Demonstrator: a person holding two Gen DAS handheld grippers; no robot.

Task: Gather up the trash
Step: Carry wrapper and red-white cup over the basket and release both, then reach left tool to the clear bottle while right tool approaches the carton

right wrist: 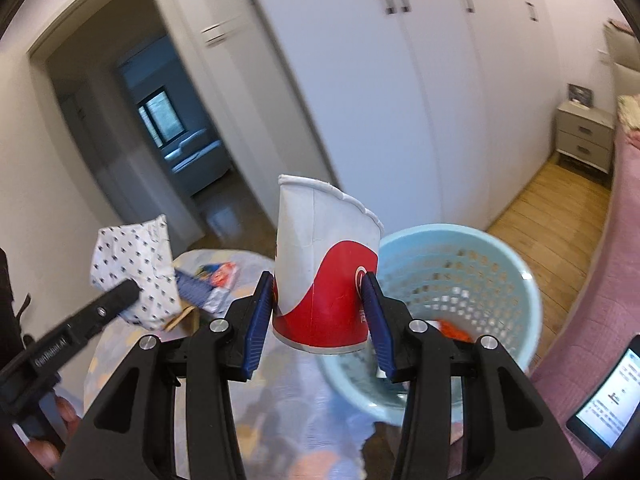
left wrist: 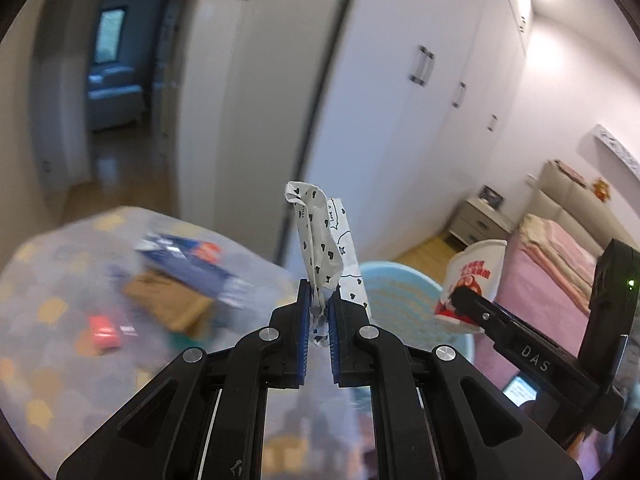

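The left gripper (left wrist: 319,312) is clamped tight on a crumpled white paper wrapper printed with small black hearts (left wrist: 325,240), which stands up out of the blue pads. The right gripper (right wrist: 319,304) is clamped on a white paper cup with a red band around its lower half (right wrist: 326,268); the cup is upright between the blue pads, its rim dented on the far side.

The landmark is the light blue perforated plastic waste basket (right wrist: 516,276). The cup is held just in front of the basket's near rim, and something orange (right wrist: 454,329) lies inside at the bottom (too blurred to identify). The wrapper is held to the left of the basket, above a round table with a pale patterned cloth (left wrist: 48,280). On that table, left of the basket, lie a blue packet (left wrist: 192,260), a brown cardboard piece (left wrist: 168,300) and a small red item (left wrist: 104,330), all blurred. A lit phone screen (right wrist: 612,392) shows to the right of the basket.
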